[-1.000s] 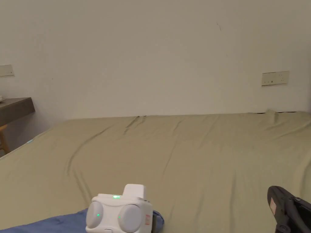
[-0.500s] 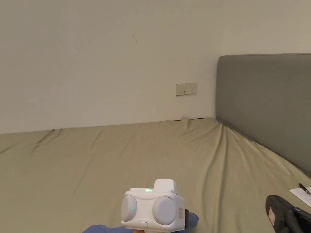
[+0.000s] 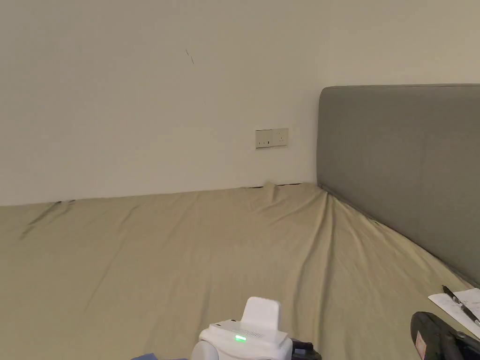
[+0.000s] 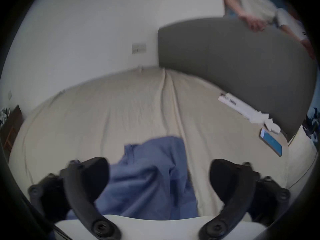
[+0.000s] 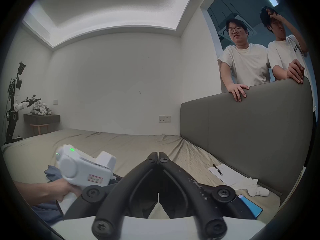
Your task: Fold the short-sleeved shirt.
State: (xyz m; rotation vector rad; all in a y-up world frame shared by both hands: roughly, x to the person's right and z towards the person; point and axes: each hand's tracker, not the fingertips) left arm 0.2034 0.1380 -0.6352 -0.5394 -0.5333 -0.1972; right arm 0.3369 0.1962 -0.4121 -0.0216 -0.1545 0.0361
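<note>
— So where's the shirt (image 4: 152,179) sitting?

— Bunched in a blue heap on the bed sheet (image 4: 107,115), right under my left gripper (image 4: 159,179). Its jaws stand wide apart with cloth between them but touching neither, as far as the blurred left gripper view lets me tell.

— And the other one?

— My right gripper (image 5: 158,154) is off to the side above bare sheet, jaws pressed tip to tip on nothing.

— What worries you?

— The shirt isn't spread out. If I bite down where the left jaws point, I could catch several layers at once and lift a wad rather than an edge. I can't pick out a collar or hem from here.

— Anything else in the way?

— Near the headboard (image 5: 242,131) there's a sheet of paper (image 5: 225,174) with a pen (image 5: 217,169), and a phone (image 5: 249,205). Flinging the shirt flat towards that side could sweep them off. Two onlookers (image 5: 245,63) lean on the headboard too, so I'd keep the spreading towards the open middle.
</note>
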